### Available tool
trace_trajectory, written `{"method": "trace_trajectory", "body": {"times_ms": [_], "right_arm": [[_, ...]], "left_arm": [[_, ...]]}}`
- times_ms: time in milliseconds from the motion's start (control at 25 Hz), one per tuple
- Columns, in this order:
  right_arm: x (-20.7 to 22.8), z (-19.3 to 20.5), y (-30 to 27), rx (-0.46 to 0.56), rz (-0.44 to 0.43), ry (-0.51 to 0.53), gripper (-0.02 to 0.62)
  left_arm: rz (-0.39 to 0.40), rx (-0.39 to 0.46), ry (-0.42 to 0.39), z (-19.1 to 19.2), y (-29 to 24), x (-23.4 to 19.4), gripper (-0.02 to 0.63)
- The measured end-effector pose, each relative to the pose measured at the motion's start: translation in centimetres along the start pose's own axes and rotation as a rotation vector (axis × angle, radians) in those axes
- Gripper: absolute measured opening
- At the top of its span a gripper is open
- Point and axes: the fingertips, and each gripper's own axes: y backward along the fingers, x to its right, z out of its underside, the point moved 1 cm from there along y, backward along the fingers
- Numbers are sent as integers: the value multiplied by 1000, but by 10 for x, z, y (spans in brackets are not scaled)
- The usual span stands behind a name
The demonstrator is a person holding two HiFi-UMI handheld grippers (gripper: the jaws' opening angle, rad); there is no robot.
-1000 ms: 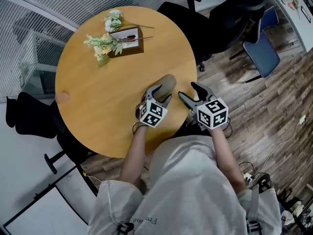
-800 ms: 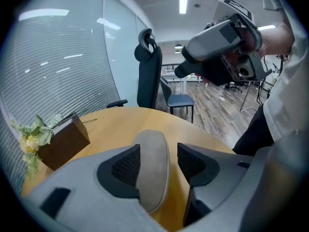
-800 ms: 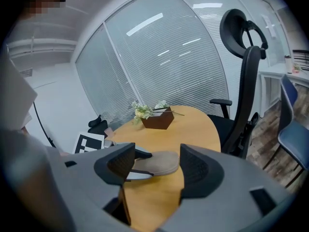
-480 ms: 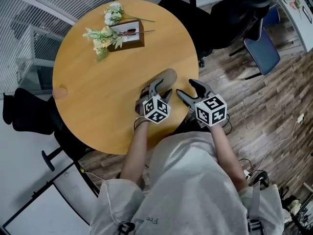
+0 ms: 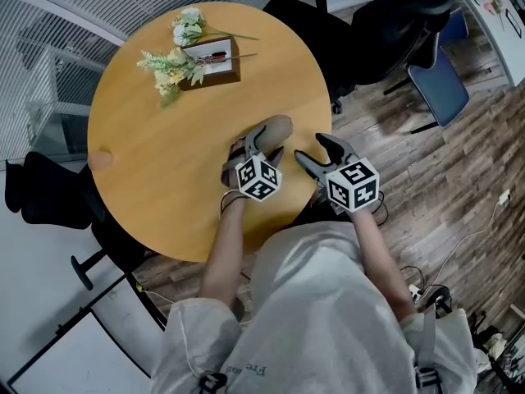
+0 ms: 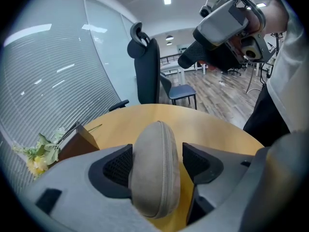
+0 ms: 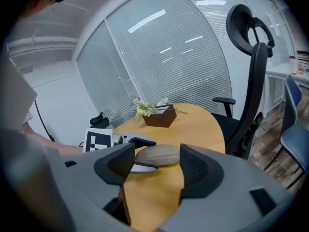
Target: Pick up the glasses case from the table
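The glasses case point(image 5: 276, 126), a taupe zipped oval, lies on the round wooden table point(image 5: 164, 154) near its right edge. My left gripper point(image 5: 253, 143) straddles the case's near end, pointing steeply down. In the left gripper view the case point(image 6: 154, 168) fills the gap with its zip seam up; the left pad sits against it, the right pad stands off, and the jaws are opening. My right gripper point(image 5: 312, 148) is open just to the right, over the table's rim, with nothing between its fingers. The right gripper view has the case point(image 7: 159, 154) beyond its jaws.
A brown wooden box point(image 5: 215, 60) with pale artificial flowers point(image 5: 171, 66) sits at the table's far side. Black office chairs point(image 5: 353, 23) and a blue chair point(image 5: 439, 80) stand to the right on the wood floor; another black chair point(image 5: 41, 191) is at the left.
My left gripper has rolled about its own line and its jaws have spread wider round the case. The case stays on the table; my right gripper has kept its place.
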Motion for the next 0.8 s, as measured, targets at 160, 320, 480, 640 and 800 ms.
{"method": "trace_trajectory", "body": {"times_ms": [160, 320, 480, 640, 800], "right_arm": [[6, -1, 0, 2, 8, -12, 278], [8, 2, -1, -4, 12, -20, 278], [10, 5, -3, -9, 11, -26, 279], [9, 4, -2, -3, -3, -55, 278], [-3, -2, -5, 22, -43, -99, 278]], "left_arm": [[-6, -18, -16, 4, -5, -7, 302], [-2, -24, -5, 6, -8, -12, 304], [-6, -34, -17, 8, -12, -16, 304], [-2, -46, -29, 10, -14, -19, 304], [-6, -53, -39, 12, -16, -23, 303]]}}
